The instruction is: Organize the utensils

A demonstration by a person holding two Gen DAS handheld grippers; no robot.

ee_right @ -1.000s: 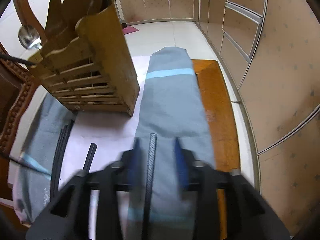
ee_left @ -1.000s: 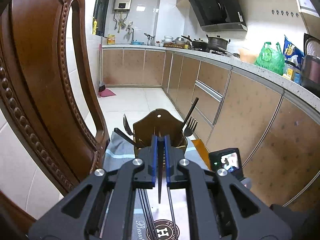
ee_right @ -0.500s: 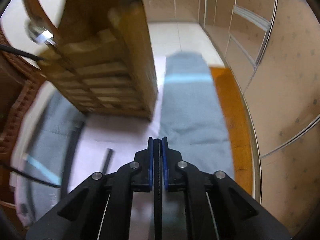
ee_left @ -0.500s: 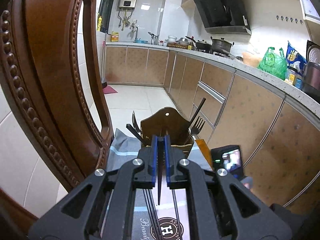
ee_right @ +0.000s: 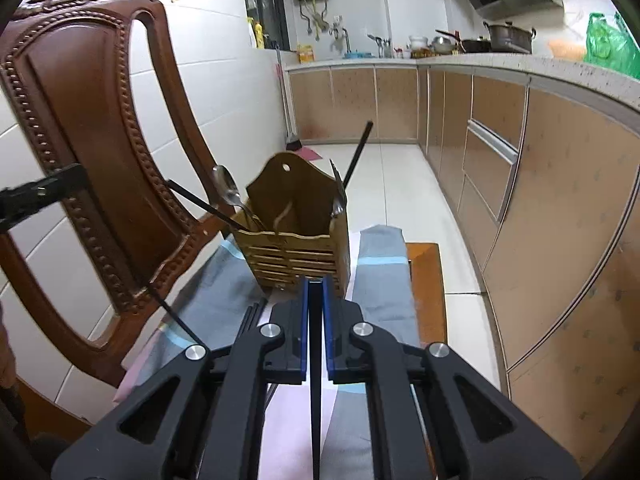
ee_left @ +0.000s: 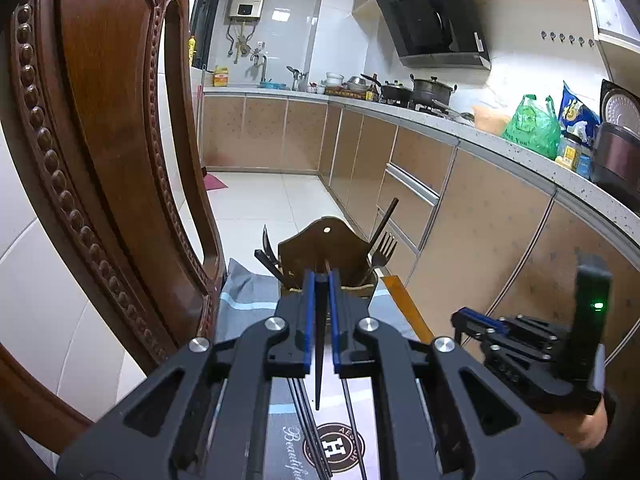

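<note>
- Left wrist view: the left gripper (ee_left: 320, 280) is clamped narrow on a dark chopstick (ee_left: 318, 356), which hangs down between the blue pads.
- The wooden utensil holder (ee_left: 326, 258) is seen straight ahead on a table covered by a grey cloth (ee_left: 244, 300); a fork (ee_left: 382, 250) and dark handles stand in it.
- Loose chopsticks (ee_left: 304, 412) are laid on the printed mat below.
- A carved chair back (ee_left: 100, 152) is placed at the left; cabinets, a countertop and a range hood (ee_left: 434, 24) line the right.
- Right wrist view: the right gripper (ee_right: 316, 286) is closed tight on a second chopstick (ee_right: 316, 392), raised above the cloth.
- The holder (ee_right: 298, 220) stands just beyond the fingertips, with a spoon (ee_right: 226, 190) in its left compartment.
- White floor tiles run to the far cabinets.
</note>
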